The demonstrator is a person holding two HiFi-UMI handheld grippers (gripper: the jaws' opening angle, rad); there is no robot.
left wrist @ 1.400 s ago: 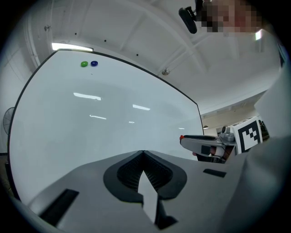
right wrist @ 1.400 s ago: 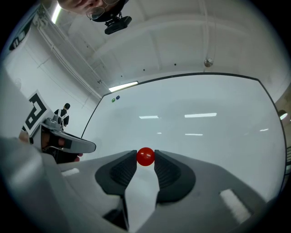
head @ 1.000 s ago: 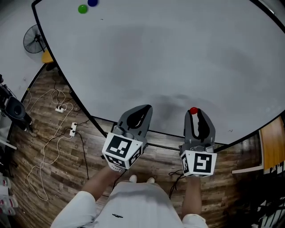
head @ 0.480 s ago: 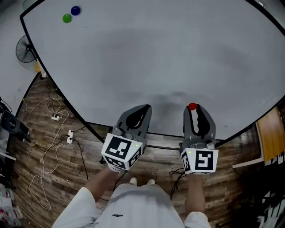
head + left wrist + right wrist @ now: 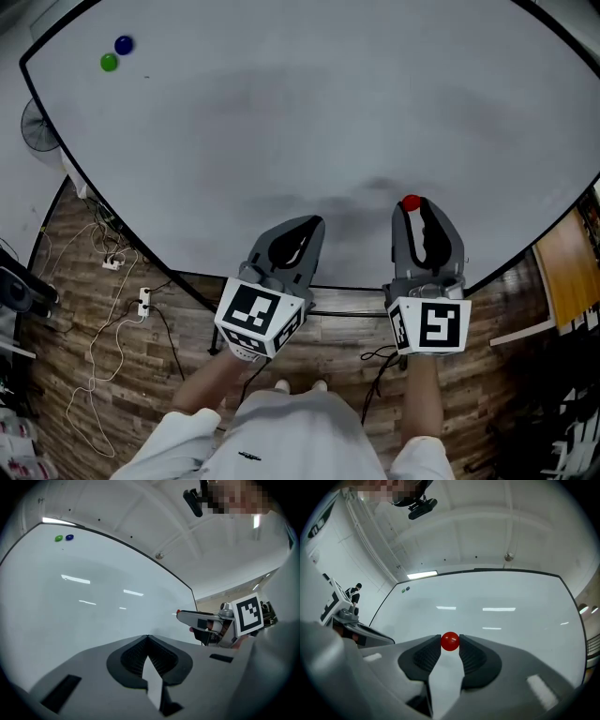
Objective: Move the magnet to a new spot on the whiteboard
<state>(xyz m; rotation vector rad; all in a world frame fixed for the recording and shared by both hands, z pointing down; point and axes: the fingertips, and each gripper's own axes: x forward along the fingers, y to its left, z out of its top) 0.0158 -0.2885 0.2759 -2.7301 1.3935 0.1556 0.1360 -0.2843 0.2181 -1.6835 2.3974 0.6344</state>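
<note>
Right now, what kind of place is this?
Probably an office or lab room: a big whiteboard, a wood-plank floor with loose cables, and a standing fan at left.

Three magnets (red magnet point(image 5: 410, 202), green magnet point(image 5: 109, 63), blue magnet point(image 5: 123, 44)), one whiteboard point(image 5: 309, 122), one fan point(image 5: 37, 131).

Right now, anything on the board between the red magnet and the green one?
No. Head view shows bare whiteboard from the red magnet, held in the right gripper, to the green magnet.
</note>
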